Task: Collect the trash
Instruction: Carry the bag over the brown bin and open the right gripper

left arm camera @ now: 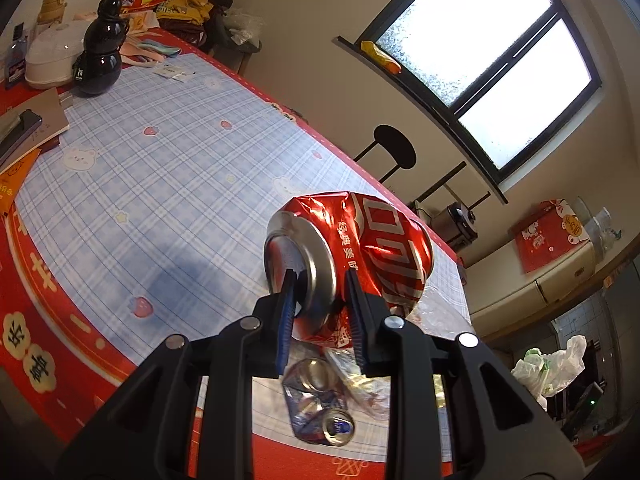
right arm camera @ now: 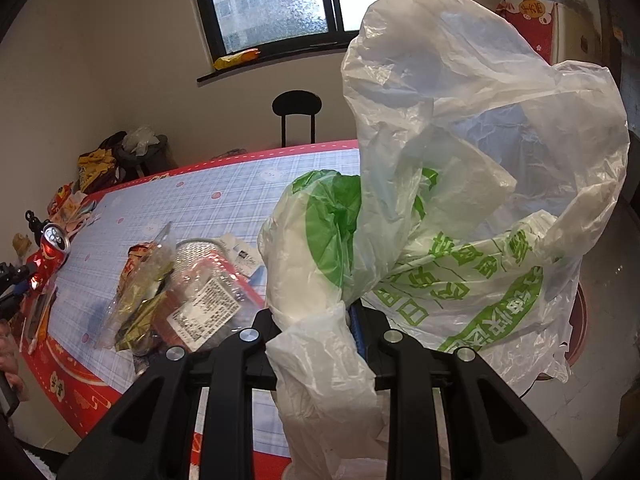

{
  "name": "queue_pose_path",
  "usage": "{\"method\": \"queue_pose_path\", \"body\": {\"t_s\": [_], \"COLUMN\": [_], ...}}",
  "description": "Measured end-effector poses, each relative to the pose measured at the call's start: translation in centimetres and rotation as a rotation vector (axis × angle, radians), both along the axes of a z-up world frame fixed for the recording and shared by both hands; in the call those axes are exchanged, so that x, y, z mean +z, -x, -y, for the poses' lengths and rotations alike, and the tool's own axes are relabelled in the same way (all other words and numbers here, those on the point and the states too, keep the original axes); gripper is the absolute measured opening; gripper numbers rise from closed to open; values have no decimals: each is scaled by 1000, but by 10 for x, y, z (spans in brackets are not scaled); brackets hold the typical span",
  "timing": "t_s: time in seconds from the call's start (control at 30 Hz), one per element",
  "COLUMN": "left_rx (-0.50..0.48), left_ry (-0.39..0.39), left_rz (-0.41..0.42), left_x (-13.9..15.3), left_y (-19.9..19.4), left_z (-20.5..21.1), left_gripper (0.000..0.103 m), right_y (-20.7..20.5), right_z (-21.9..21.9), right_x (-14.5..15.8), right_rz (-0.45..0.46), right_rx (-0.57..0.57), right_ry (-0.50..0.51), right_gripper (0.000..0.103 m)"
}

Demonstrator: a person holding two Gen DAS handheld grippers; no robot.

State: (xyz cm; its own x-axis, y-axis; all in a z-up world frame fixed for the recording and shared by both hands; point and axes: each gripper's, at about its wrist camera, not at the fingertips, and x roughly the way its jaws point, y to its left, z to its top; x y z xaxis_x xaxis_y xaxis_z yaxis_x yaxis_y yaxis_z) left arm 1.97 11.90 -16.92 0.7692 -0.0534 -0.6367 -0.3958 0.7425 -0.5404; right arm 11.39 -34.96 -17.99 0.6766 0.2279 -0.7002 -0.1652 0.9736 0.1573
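Observation:
My left gripper (left arm camera: pixel 320 280) is shut on a crushed red soda can (left arm camera: pixel 360 248), pinching its rim and holding it above the checked tablecloth. The same red can (right arm camera: pixel 50 252) shows at the far left of the right wrist view. My right gripper (right arm camera: pixel 320 316) is shut on a bunched part of a white plastic bag with green print (right arm camera: pixel 460 208), which billows up and to the right. A crushed blue can (left arm camera: pixel 320 408) lies on the table under the left gripper. Crumpled wrappers and clear packaging (right arm camera: pixel 176 288) sit on the table beside the bag.
A black gourd-shaped bottle (left arm camera: pixel 100 52), a white lidded pot (left arm camera: pixel 52 56), notebooks and snack bags crowd the table's far end. A black stool (right arm camera: pixel 297 114) stands beyond the table under the window. The table (right arm camera: pixel 120 368) has a red printed border.

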Motion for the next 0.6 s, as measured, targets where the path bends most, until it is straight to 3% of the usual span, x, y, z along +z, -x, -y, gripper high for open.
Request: {"method": "queue_pose_path", "body": {"t_s": [0.23,0.43,0.6], "left_rx": [-6,-16,-28], "left_ry": [-38,-58,-77], "left_rz": [3,12,12], "left_x": [19,29,34], "left_y": [-8,-16,-21], "left_z": [66,125,170], "left_gripper": [27,27,27], "right_y": [-25,-53,-79], "right_z": [101,195,243], "right_x": [-19,-62,-99], "right_rz": [-31,-139,-219], "right_rx": [-83,-175,-208], "right_ry": [-33,-85,-106], "right_gripper": [25,25,25]}}
